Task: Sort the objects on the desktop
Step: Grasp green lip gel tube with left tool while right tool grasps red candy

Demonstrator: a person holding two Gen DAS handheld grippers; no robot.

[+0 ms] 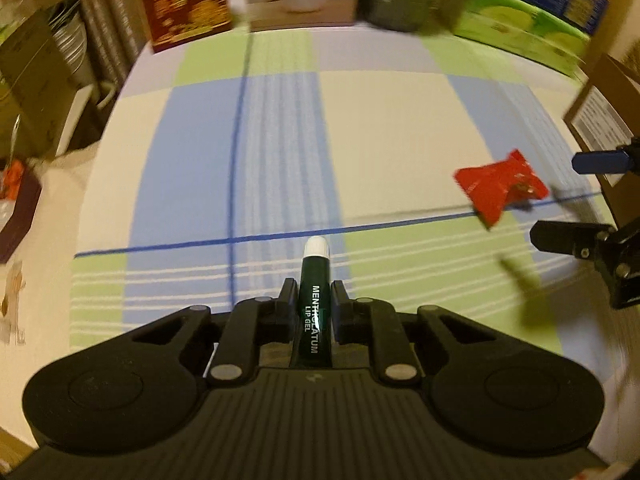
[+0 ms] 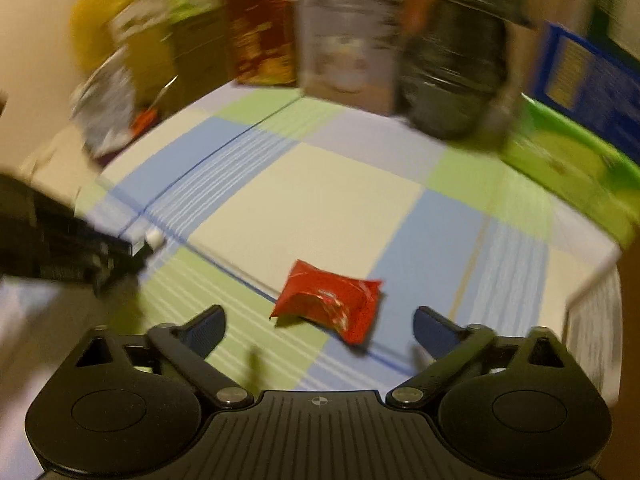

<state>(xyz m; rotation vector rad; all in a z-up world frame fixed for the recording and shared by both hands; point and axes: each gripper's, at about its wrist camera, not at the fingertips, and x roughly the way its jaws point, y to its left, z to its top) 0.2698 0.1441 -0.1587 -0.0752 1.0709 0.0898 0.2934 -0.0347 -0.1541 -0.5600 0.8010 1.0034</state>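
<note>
Green lip-gel tube lengthwise in left tongs, white cap forward.

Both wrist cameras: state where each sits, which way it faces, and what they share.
Left wrist: behind the left gripper, facing across the checked cloth; its fingers clamp a lip gel tube.
Right wrist: behind the open right gripper, facing the red packet.
Shared: packet, tube, cloth, and each other's gripper.
</note>
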